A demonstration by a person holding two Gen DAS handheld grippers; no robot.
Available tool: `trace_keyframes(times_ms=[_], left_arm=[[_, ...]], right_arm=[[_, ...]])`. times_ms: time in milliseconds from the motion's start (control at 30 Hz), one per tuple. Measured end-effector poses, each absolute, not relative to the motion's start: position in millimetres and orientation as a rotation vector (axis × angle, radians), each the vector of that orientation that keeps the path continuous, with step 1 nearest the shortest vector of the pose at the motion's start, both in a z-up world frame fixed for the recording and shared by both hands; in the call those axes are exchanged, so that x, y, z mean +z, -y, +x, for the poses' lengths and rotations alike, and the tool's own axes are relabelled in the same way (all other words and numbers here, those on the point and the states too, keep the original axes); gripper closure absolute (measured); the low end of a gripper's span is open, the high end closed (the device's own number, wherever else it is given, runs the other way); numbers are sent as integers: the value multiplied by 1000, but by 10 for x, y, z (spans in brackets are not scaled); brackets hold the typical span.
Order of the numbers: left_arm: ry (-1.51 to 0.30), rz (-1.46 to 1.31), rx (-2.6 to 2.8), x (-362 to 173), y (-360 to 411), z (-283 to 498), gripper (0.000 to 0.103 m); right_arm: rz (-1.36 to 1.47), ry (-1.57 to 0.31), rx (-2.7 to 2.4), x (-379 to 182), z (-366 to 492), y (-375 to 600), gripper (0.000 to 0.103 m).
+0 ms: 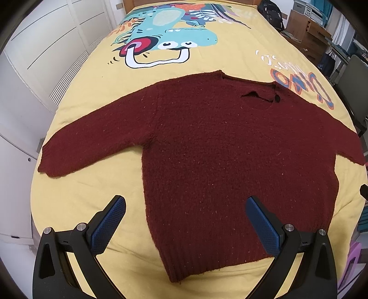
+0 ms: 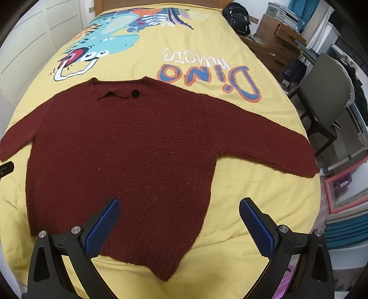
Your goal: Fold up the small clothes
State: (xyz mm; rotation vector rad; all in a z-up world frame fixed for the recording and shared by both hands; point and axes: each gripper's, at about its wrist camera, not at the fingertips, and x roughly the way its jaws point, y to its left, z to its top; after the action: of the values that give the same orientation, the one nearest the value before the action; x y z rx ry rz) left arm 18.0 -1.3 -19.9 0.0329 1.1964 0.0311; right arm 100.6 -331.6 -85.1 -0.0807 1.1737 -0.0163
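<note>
- Sweater [image 1: 230, 149]: 1 dark red knitted garment lies flat on the bed [image 1: 92, 195], both sleeves spread outward, neckline toward the far end, ribbed hem toward the cameras.
- Bed cover: yellow fabric with a cartoon dinosaur print [image 1: 174, 39] beyond the neckline and the lettering "Dino music" [image 2: 207, 73] beside the far shoulder.
- Neckline [image 2: 117, 95]: the opening shows as a dark slit with 1 small round dark spot at one end.
- Left sleeve [image 1: 92, 140]: extended flat across the cover, cuff near the bed's left edge.
- Right sleeve [image 2: 264, 142]: extended flat, cuff near the bed's right edge.
- Left claw [image 1: 185, 226]: jaws spread wide, nothing between them. It hangs over the hem's left corner; the left finger [image 1: 108, 225] is seen over bare yellow cover, the right finger over the knit.
- Right claw [image 2: 179, 226]: jaws spread wide, nothing between them. It hangs over the hem's right corner; the left finger [image 2: 101, 227] is seen over the knit, the right finger over bare cover.
- Contact between either claw and the sweater cannot be determined from these views.
- Surroundings: a grey chair [image 2: 326, 92] stands beside the bed's right edge; a black bag [image 2: 237, 16] sits near the far right corner.
</note>
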Motion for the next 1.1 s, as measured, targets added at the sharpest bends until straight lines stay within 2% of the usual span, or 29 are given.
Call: trace_keyframes(times_ms=[233,533,833,1100], left_arm=[[-1192,29,15,-206,42,371,1],[-1132,95,-21,-254,152,880,1],[-1162,81,10,-530,87,1361,1],[-1202,47,5,-727,-9,1447,1]], right_arm=[[-21,-1126,-60,-908,1218,3631,0],[167,-1049,-294,-1070,1681,4920,0],[447,-1111,-567,-1843,1893,6494,0],[746,-1151,-638,-2484,1814,7173,0]])
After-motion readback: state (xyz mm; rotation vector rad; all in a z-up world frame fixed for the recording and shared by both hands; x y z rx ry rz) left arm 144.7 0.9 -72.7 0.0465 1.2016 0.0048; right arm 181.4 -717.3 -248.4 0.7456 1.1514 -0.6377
